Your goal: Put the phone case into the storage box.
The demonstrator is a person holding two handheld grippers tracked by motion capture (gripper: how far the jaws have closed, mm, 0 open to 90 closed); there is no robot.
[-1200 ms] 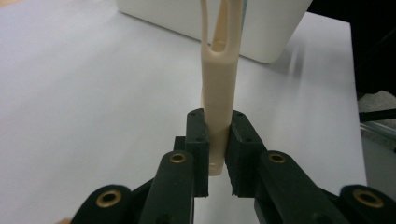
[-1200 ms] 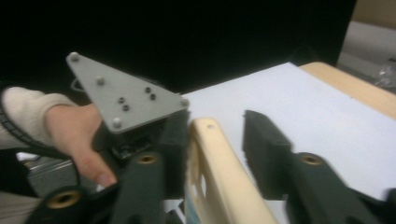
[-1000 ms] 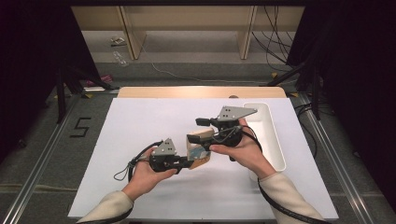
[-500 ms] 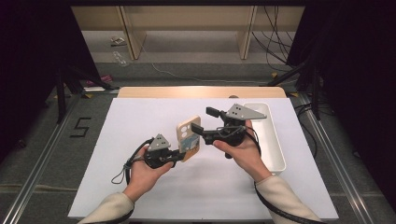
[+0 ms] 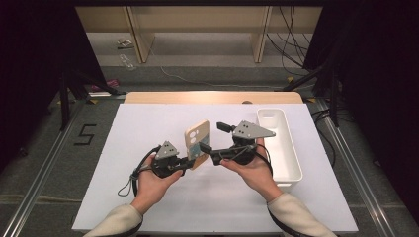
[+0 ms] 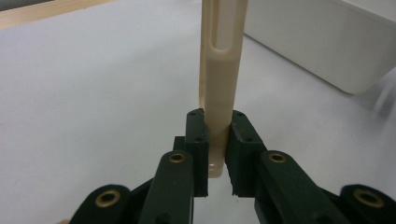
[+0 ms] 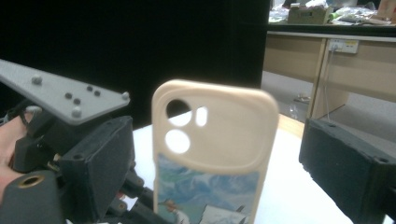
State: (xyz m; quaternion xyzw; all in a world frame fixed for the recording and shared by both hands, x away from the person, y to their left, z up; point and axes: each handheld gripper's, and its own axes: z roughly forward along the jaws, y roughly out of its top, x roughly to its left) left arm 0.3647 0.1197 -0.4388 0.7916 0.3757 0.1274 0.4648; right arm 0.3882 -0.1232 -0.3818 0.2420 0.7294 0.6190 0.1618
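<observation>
A cream phone case stands upright above the white table, clamped at its bottom edge by the left gripper; the right gripper sits spread open around it, near a white bin

Left gripper is clamping its two black jaws on the bottom end of a cream phone case, seen edge-on. The case is standing upright, rising out of the top of the picture, with a long slot cut into its narrow side near the top. White counter is lying underneath. A white bin is sitting at upper right, apart from the case. A strip of wooden edge is showing at top left.
</observation>
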